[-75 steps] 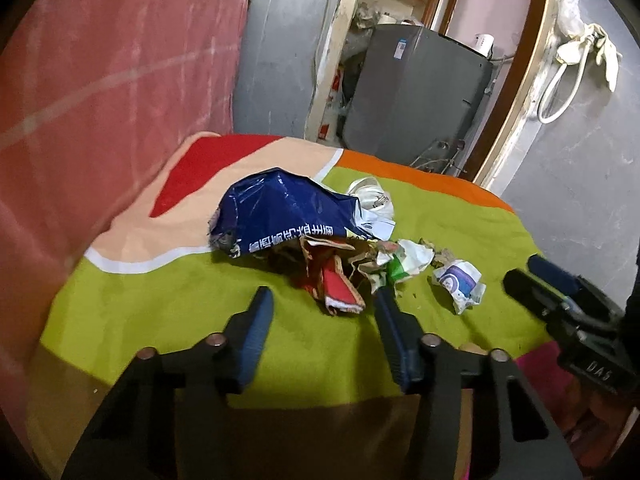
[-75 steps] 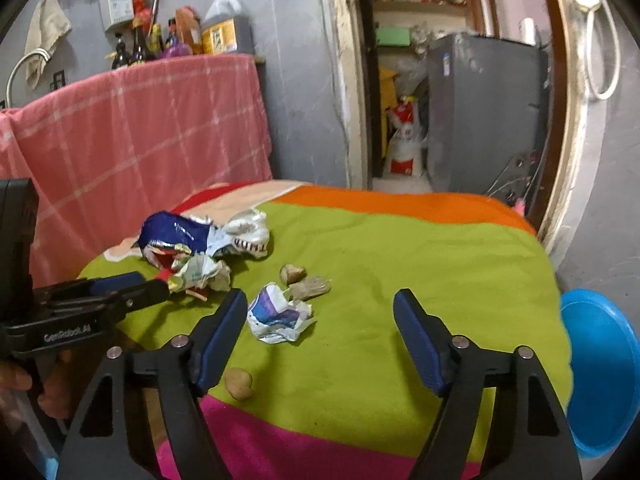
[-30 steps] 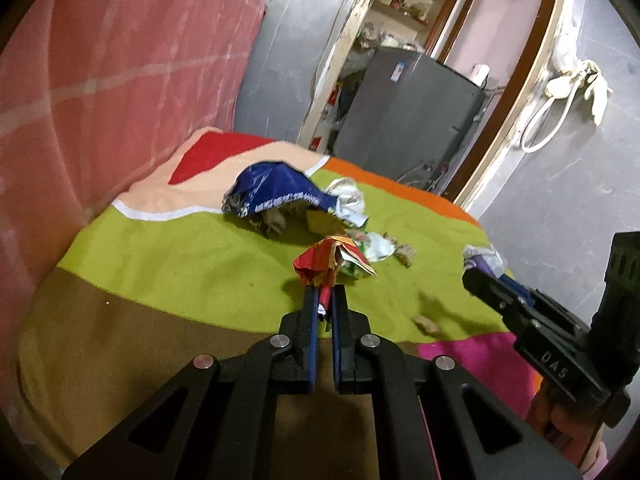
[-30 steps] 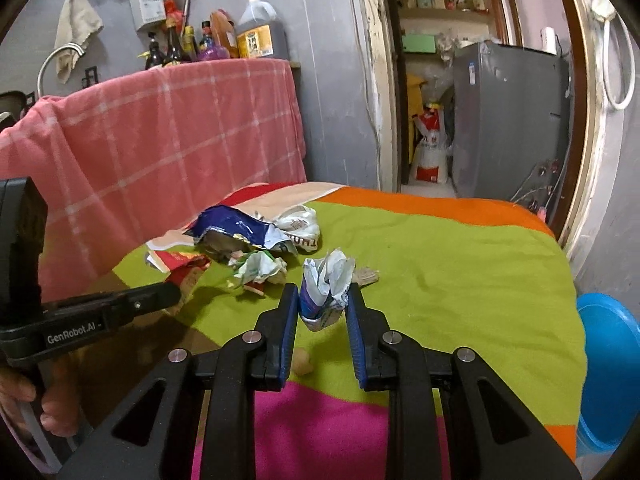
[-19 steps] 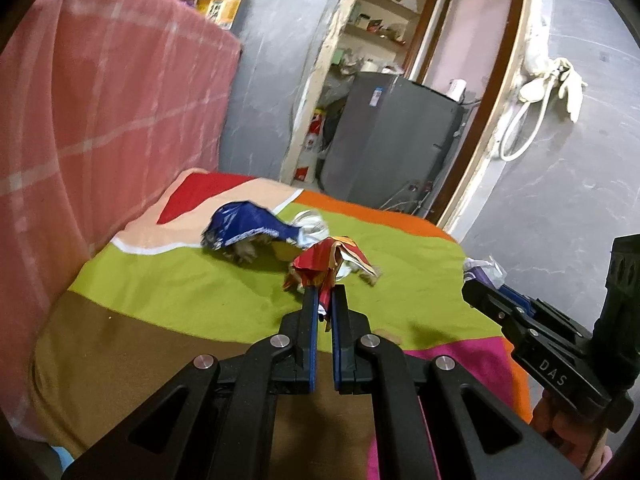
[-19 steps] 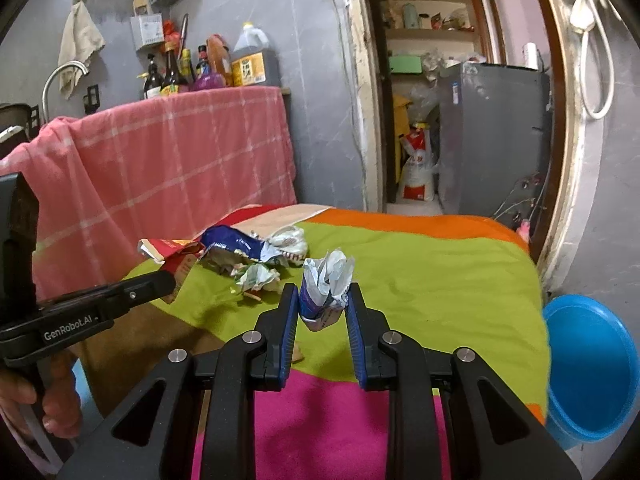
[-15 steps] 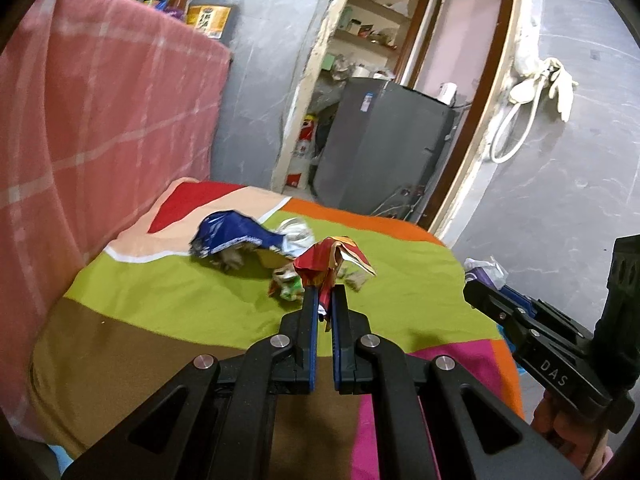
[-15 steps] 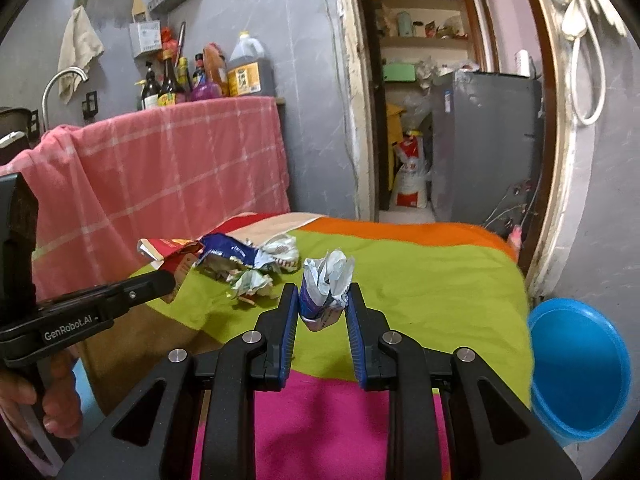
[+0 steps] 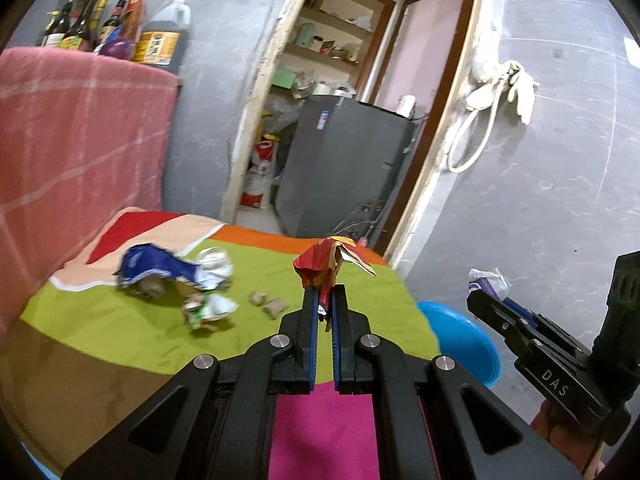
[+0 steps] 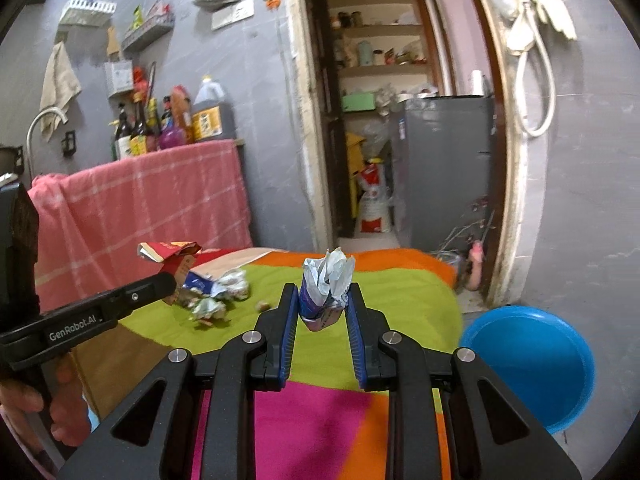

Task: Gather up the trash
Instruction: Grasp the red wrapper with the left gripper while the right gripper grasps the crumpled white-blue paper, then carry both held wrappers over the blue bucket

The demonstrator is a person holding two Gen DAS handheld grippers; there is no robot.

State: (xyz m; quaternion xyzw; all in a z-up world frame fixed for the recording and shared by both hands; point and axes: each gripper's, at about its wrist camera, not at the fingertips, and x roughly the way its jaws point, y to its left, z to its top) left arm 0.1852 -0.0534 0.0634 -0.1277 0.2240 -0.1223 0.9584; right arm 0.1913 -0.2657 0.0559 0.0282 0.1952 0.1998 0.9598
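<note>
My left gripper is shut on a crumpled red and yellow wrapper, held up above the striped cloth. My right gripper is shut on a crumpled white and purple wrapper, also lifted off the cloth. In the left wrist view the right gripper shows at the right edge with its wrapper. In the right wrist view the left gripper reaches in from the left with the red wrapper. A blue snack bag, a green and white scrap and small brown bits lie on the cloth.
A blue plastic basin stands on the floor right of the cloth-covered table. A pink checked cloth with bottles on top rises at the left. An open doorway with a grey fridge lies behind.
Both grippers have lifted and pulled back from the trash pile with their wrappers still gripped. The blue basin has come further into view at the right.
</note>
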